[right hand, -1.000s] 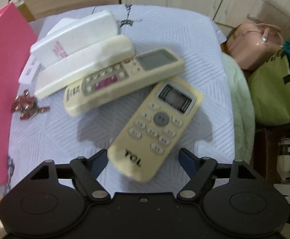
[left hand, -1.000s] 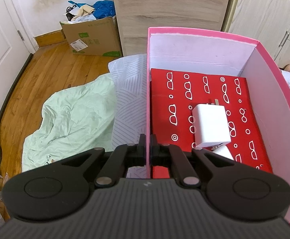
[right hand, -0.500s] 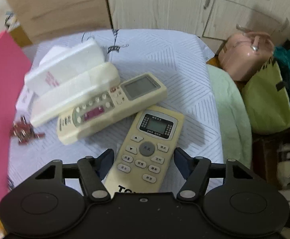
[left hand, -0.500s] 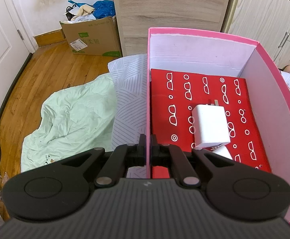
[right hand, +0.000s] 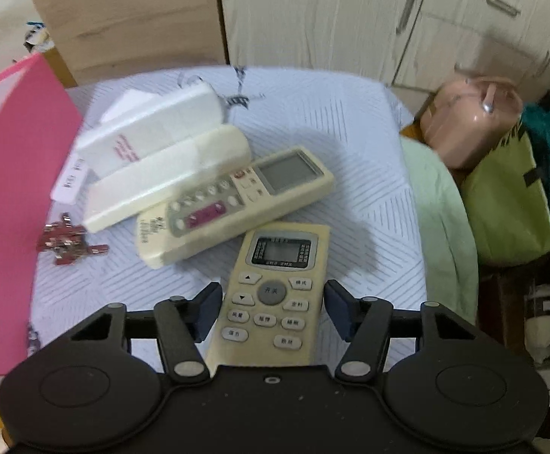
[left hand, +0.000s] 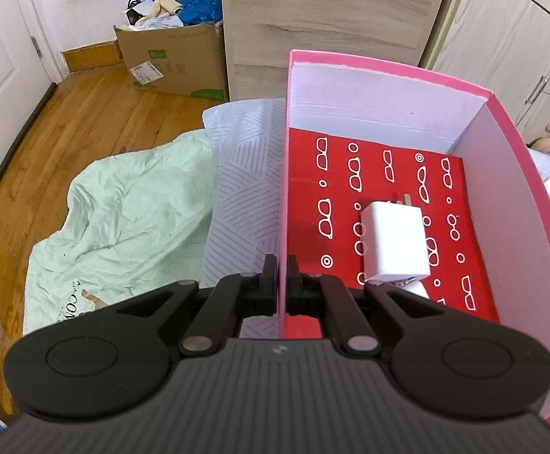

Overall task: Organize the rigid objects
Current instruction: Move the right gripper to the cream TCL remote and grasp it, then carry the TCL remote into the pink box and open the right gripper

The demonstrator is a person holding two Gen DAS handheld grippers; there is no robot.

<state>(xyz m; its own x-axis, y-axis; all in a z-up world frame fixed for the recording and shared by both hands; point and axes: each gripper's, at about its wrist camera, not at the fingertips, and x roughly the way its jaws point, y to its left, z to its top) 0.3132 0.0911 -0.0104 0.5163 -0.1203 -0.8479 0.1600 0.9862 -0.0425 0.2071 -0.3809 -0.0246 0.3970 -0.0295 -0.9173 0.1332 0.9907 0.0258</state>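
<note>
My left gripper is shut on the left wall of the pink box. Inside the box a white charger lies on a red sheet printed with glasses. In the right wrist view a cream TCL remote lies between the fingers of my right gripper. Its jaws are closing, and thin gaps still show at both pads. Behind it lie a second cream remote, two white cases and small red clips. The pink box stands at the left.
The things rest on a striped white-grey cloth. A mint blanket hangs off to the left over a wooden floor. A cardboard box and a wooden cabinet stand behind. A pink bag and a green bag sit at the right.
My right gripper's fingers have narrowed around the TCL remote, which now lies straight and deeper between them. The view has tilted up a little. The left gripper and box have not moved.
</note>
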